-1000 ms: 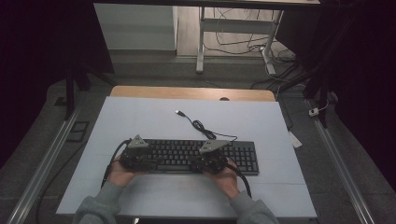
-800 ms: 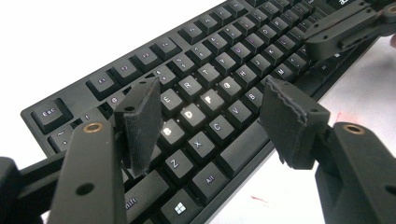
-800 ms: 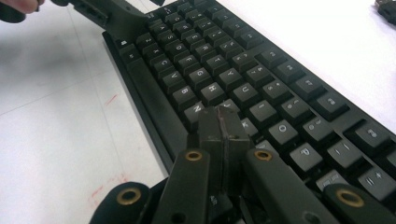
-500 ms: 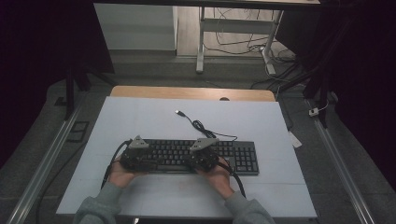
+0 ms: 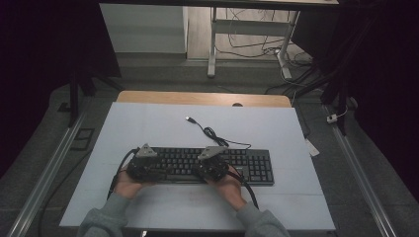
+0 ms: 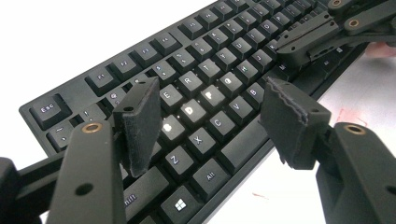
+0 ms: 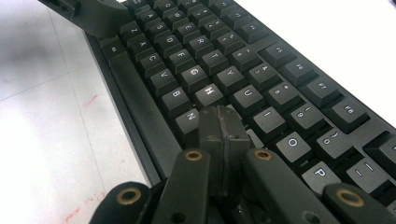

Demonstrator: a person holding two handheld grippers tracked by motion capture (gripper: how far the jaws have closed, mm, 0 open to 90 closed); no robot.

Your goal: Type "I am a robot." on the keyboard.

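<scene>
- While both grippers work over it, the black keyboard [image 5: 207, 165] lies flat in the lower middle of the high view, on the pale table top [image 5: 148, 123], its long side running left to right.
- Its thin black cable [image 5: 213, 134] snakes from the back edge toward the upper middle of the frame and ends in a loose plug [image 5: 188, 118] lying on the table.
- In the left gripper view the keys fill the centre, with Esc at the left edge; the S, D and F caps glare brightly.
- At the keyboard's left end in the high view sits the left gripper [image 6: 210, 121]; in its own view the jaws stand wide apart, released, with nothing between them, poised above the X, C and space bar region.
- Near the keyboard's middle, the right gripper [image 7: 224, 135] has its jaws clenched together, pad against pad, with nothing held; the closed tip sits over the keys just below H and beside N, and whether it presses a key I cannot tell.
- Farther off, in the upper right of the left gripper view, the right gripper's black links reach over the keys.
- Each hand [image 5: 231, 181] comes in from the bottom of the high view with a grey sleeve [image 5: 101, 219].
- Beyond the table's far wooden edge [image 5: 202, 98], grey floor and tangled cords show at the top of the frame.
</scene>
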